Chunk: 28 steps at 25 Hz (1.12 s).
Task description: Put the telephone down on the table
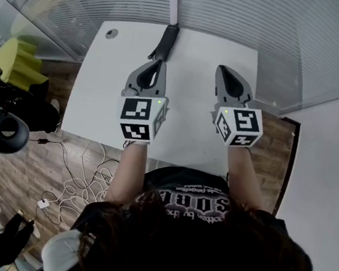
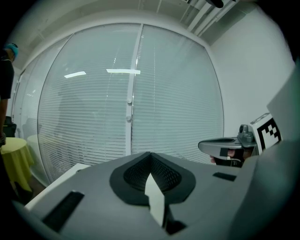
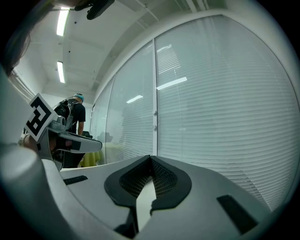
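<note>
At the table's (image 1: pixel 195 62) far edge, only the head view shows the telephone (image 1: pixel 166 41), lying just ahead of the left gripper (image 1: pixel 157 67); the right gripper (image 1: pixel 227 78) is held apart. Cables (image 1: pixel 80 180) litter the floor. The left gripper view shows jaws pressed together on nothing, facing blinds (image 2: pixel 164 103). The right gripper view shows the same, with a person (image 3: pixel 75 112) at far left.

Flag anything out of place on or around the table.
The telephone lies askew at the table's far edge, by the glass wall. White cables sprawl tangled on the floor to the left. Nothing looks spilled or broken.
</note>
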{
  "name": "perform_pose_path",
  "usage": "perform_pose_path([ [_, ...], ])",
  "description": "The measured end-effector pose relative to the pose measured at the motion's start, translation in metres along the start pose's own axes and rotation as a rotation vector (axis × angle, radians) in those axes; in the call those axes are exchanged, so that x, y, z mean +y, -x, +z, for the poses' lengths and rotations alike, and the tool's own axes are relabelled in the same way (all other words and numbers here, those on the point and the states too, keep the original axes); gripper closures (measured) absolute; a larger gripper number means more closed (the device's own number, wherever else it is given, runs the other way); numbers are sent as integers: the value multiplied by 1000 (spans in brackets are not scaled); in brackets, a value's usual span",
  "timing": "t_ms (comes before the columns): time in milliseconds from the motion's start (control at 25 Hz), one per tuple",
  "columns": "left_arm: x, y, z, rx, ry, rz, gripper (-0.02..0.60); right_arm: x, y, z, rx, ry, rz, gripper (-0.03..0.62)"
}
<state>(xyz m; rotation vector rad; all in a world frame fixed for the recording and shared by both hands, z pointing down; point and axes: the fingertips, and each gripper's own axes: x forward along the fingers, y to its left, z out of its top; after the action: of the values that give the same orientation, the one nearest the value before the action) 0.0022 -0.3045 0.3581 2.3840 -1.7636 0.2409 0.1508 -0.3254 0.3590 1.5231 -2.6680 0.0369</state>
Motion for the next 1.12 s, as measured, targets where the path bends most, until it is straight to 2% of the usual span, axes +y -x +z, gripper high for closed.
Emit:
perform_pose_path([
  [280, 3, 5, -2, -5, -2, 30, 580, 3, 5, 1, 0, 2, 14, 565],
  [720, 0, 4, 6, -37, -23, 41, 580, 2, 7, 6, -14, 19, 25, 566],
  [1120, 1, 4, 6, -28, -28, 36, 580, 2, 6, 8, -2, 15, 28, 566],
])
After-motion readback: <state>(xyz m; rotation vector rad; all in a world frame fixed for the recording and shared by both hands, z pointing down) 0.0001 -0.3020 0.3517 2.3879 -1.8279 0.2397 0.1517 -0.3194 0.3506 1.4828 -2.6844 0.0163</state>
